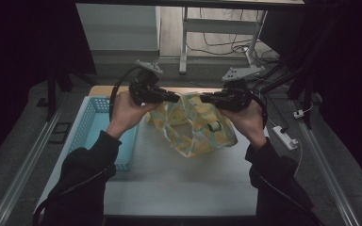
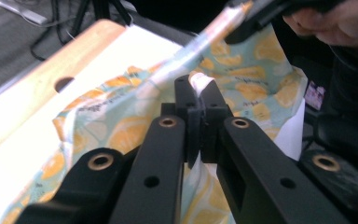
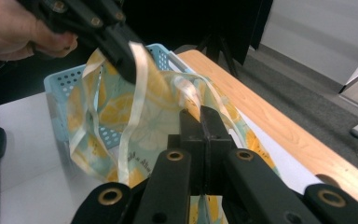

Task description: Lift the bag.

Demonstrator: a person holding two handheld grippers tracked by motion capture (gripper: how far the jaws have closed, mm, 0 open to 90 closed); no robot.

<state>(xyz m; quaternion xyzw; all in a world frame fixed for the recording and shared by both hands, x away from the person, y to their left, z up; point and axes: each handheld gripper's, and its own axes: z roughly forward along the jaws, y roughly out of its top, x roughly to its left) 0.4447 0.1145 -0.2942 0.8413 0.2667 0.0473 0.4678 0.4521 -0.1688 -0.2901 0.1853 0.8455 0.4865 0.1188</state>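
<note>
Jaws of the left gripper (image 1: 175, 97) pressed together on the top edge of a lemon-print bag (image 1: 195, 129), pinching a white strip of its rim, seen close up in the left gripper view (image 2: 199, 88); jaws of the right gripper (image 1: 203, 98) likewise clamped on the opposite rim of the same bag, with fabric caught between the black tips in the right gripper view (image 3: 200, 116). Held up between both grippers above the white table (image 1: 179, 183), mouth spread open and body sagging down toward the surface, pale blue cloth with yellow and orange fruit slices. Whether the bottom touches the table cannot be told. Small white thing inside the bag near its right wall, too small to name. Cream handle straps (image 3: 135, 93) hanging in loops from the rim, one draped over the left gripper's tip as seen from the right gripper view. Left hand (image 1: 125, 110) and right hand (image 1: 247, 117) wrapped around the gripper bodies, dark sleeves coming in from below. Light blue basket (image 1: 92, 125) standing on the table just left of the bag, behind it in the right gripper view (image 3: 60, 84). Wooden table edge (image 2: 51, 70) along the far side
</note>
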